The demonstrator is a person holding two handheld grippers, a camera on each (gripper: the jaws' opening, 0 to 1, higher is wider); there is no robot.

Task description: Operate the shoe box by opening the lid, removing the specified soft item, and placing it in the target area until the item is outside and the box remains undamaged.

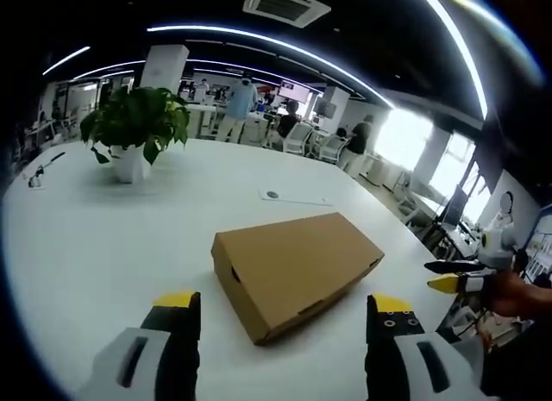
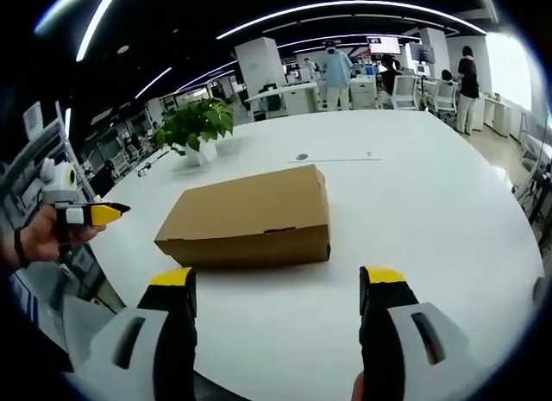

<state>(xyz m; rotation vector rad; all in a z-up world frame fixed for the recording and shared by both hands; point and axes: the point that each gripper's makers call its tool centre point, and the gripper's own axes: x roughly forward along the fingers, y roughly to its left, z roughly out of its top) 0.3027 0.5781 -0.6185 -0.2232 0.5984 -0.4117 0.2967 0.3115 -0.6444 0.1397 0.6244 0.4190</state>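
One brown cardboard shoe box [image 1: 296, 272] is seen lying flat on a large white table [image 1: 103, 237], its lid closed, at the centre of the left gripper view and slightly left of centre in the right gripper view [image 2: 250, 218]. Nothing is stacked on the box or set against it. One potted green plant [image 1: 134, 129] in a white pot is placed well beyond the box, at the upper left of both views [image 2: 197, 125]. A small round dark disc [image 1: 272, 195] is seen on the tabletop between the box and the far edge. The left gripper [image 1: 289, 310] is held at the bottom of its view with its two yellow-tipped jaws spread wide and empty, short of the box. The right gripper [image 2: 278, 280] is likewise held wide apart and empty, near the box's front side. Chairs, desks and several standing people are visible in the office behind the table.
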